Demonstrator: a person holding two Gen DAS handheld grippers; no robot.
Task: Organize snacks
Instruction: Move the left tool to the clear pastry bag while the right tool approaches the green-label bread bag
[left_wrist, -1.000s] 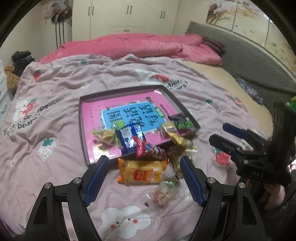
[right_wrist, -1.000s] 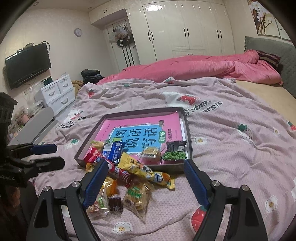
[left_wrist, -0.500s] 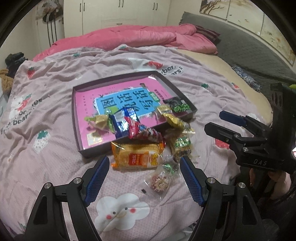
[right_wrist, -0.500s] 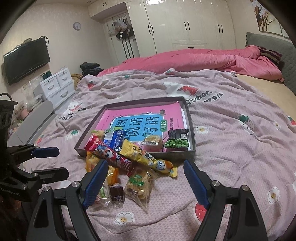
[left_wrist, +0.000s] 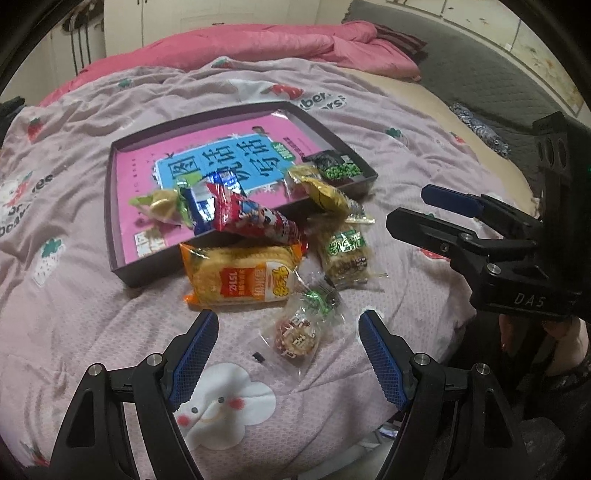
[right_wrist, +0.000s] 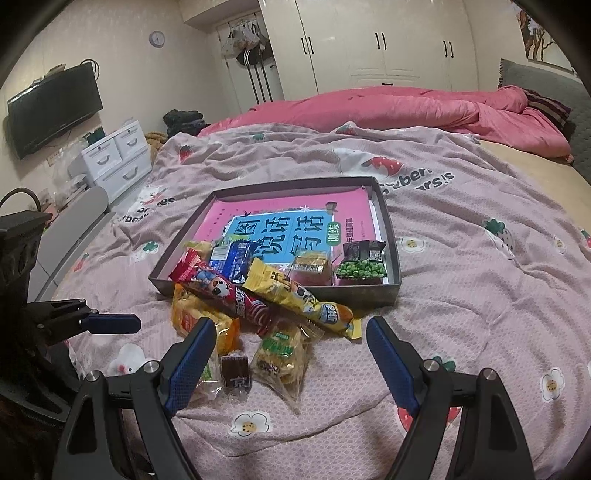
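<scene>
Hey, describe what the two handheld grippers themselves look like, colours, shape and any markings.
Both match: the left gripper and right gripper have black angular frames with triangular cut-outs, round silver bolt heads, and two long fingers faced with blue cross-hatched pads. Seen from the left wrist camera, the right gripper's black body carries raised letters "DAS".

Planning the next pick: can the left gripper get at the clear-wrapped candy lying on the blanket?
Probably yes: the left gripper is open, the clear-wrapped candy lies between its fingers, and nothing covers it.
</scene>
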